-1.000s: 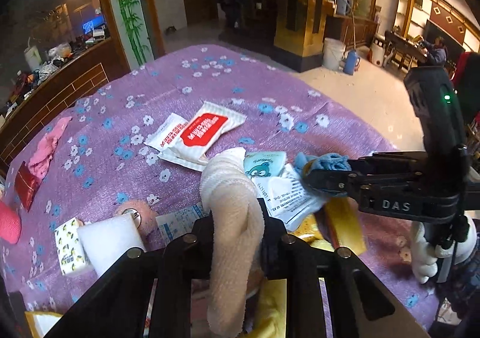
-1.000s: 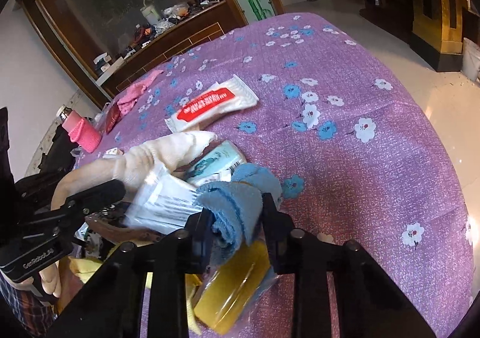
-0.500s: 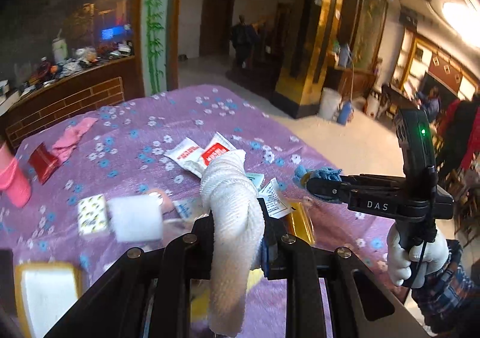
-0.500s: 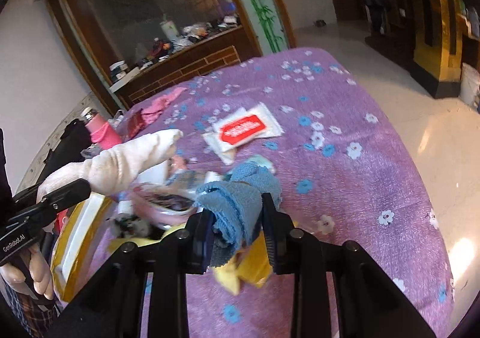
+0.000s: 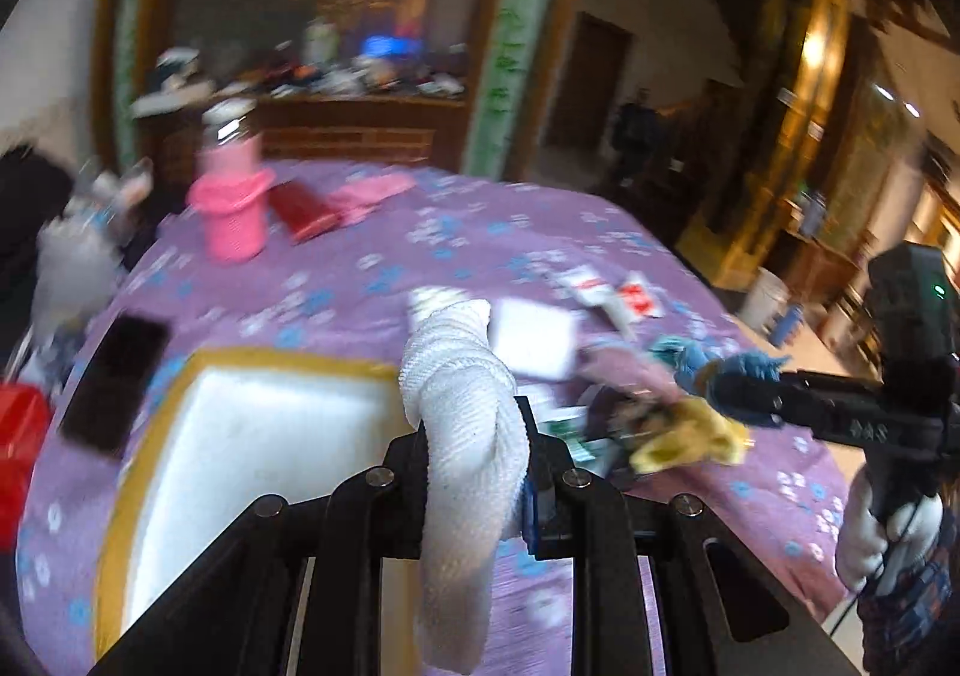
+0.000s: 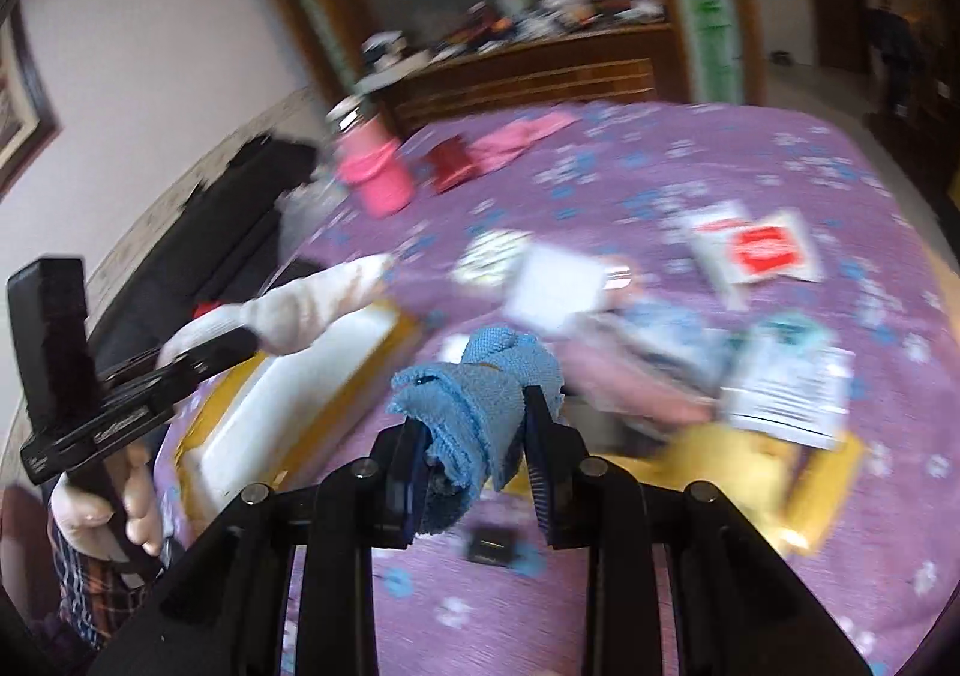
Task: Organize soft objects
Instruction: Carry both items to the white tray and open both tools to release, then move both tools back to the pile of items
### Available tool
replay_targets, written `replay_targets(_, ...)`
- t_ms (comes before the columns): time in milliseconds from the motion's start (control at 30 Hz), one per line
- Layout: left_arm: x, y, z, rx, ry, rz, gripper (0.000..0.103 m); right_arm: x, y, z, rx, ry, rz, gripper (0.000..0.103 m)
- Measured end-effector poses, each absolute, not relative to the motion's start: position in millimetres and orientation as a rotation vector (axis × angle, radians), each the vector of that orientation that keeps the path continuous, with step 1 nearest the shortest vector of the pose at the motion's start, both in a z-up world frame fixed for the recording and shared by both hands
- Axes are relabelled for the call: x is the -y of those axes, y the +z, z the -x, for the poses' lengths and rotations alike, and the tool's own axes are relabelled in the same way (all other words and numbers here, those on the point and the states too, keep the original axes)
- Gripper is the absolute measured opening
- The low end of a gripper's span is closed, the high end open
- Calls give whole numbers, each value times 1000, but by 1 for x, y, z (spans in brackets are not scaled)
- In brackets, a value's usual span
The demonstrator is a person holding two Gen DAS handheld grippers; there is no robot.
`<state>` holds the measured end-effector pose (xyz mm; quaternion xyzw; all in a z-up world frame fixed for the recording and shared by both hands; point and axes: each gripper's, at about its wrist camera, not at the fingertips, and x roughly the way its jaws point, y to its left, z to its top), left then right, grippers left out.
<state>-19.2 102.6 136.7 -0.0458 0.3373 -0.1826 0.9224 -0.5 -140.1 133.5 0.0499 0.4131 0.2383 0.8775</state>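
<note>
My left gripper point(image 5: 474, 436) is shut on a rolled cream towel point(image 5: 462, 394) that sticks up and hangs down between its fingers. It hovers beside a white tray with a yellow rim point(image 5: 258, 424) on the purple flowered cloth. My right gripper point(image 6: 477, 424) is shut on a bunched blue cloth point(image 6: 480, 382). The left wrist view shows that gripper point(image 5: 726, 382) at the right with the blue cloth point(image 5: 690, 361) at its tip. In the right wrist view the left gripper point(image 6: 240, 340) carries the cream towel point(image 6: 312, 304) above the tray point(image 6: 288, 412).
A pile of packets, a pink cloth point(image 6: 630, 382) and a yellow item point(image 6: 750, 466) lies mid-table. A white pad point(image 6: 552, 286), a red-labelled wipes pack point(image 6: 756, 250), a pink bottle point(image 5: 231, 208), a red pouch point(image 5: 303, 211) and a dark phone point(image 5: 114, 376) also sit on the cloth.
Both grippers lifted off the pile and swung left with their cloths still held. The white tray, pink bottle and phone have come into view. The frames now are motion-blurred.
</note>
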Motion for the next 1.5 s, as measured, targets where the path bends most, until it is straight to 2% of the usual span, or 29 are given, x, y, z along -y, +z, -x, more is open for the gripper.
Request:
replay_targets(233, -164, 102, 6, -734, -255, 198, 20, 34, 113, -24, -939, 627, -13, 27)
replay_targets(467, -190, 69, -23, -788, -191, 282, 21, -32, 92, -50, -975, 610, 125, 27)
replay_targets(567, -201, 62, -26, -796, -165, 317, 29, -44, 79, -62, -993, 583, 168, 28)
replay_targets(600, -206, 60, -27, -797, -152, 335, 35, -46, 75, -64, -997, 573, 179, 28)
replay_targets(633, -209, 59, -27, -802, -149, 343, 43, -48, 72, -69, -996, 562, 186, 30)
replay_targets(700, -213, 58, -26, -811, -148, 362, 49, -49, 68, -73, -997, 540, 189, 47)
replay_targets(733, -216, 59, -24, -813, -145, 371, 51, -49, 67, -76, -996, 536, 181, 63)
replay_targets(767, -219, 60, -21, -810, -143, 381, 52, -47, 67, -76, -991, 538, 169, 72)
replay_targets(867, -226, 67, -11, -788, -146, 409, 56, -41, 73, -75, -982, 547, 130, 73)
replay_targets(1200, -225, 95, 43, -690, -138, 504, 63, 70, 141, -33, -789, 468, -82, 74)
replay_targets(1300, -205, 103, 52, -684, -182, 483, 63, 134, 154, -9, -706, 362, -130, 82)
replay_targets(1367, -193, 106, 56, -686, -208, 460, 63, 169, 153, 1, -688, 304, -159, 85)
replay_targets(1500, -158, 106, 58, -716, -266, 414, 63, 244, 132, 11, -728, 171, -231, 85)
